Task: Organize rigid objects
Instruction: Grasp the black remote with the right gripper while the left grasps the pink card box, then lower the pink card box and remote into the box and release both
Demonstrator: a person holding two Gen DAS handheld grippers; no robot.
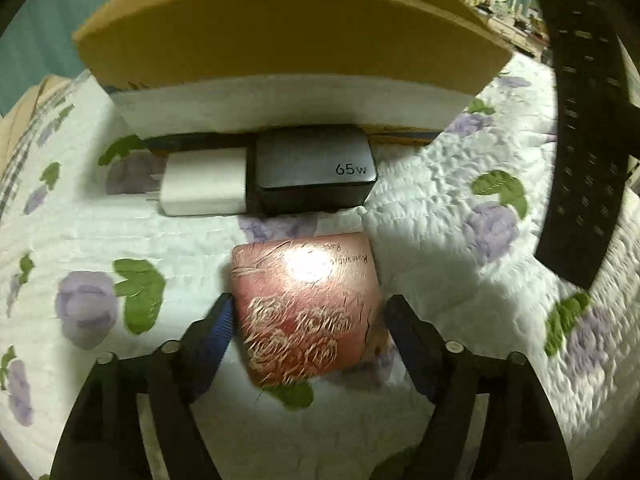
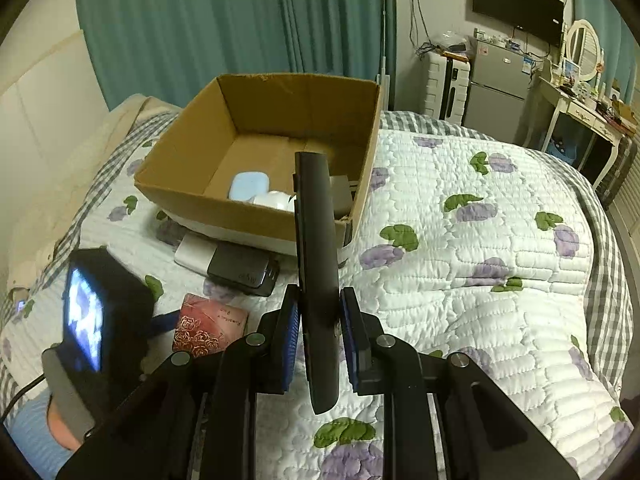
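Observation:
A pink box with gold roses (image 1: 306, 312) lies on the floral quilt, between the spread fingers of my left gripper (image 1: 310, 320), which is open around it; the left pad (image 1: 222, 320) is close to its side. It also shows in the right wrist view (image 2: 208, 326). Beyond it lie a white charger (image 1: 204, 186) and a black 65W charger (image 1: 312, 172) against the cardboard box (image 1: 288, 40). My right gripper (image 2: 320, 316) is shut on a long black remote (image 2: 316, 260), held above the quilt near the box (image 2: 256, 216). The remote also shows in the left wrist view (image 1: 580, 120).
The cardboard box holds a light blue case (image 2: 248, 185), a white item (image 2: 274, 200) and a grey item (image 2: 342, 194). The left gripper's camera body with a lit screen (image 2: 86, 320) is at the left. A fridge (image 2: 496, 84) and dressing table (image 2: 580, 108) stand beyond the bed.

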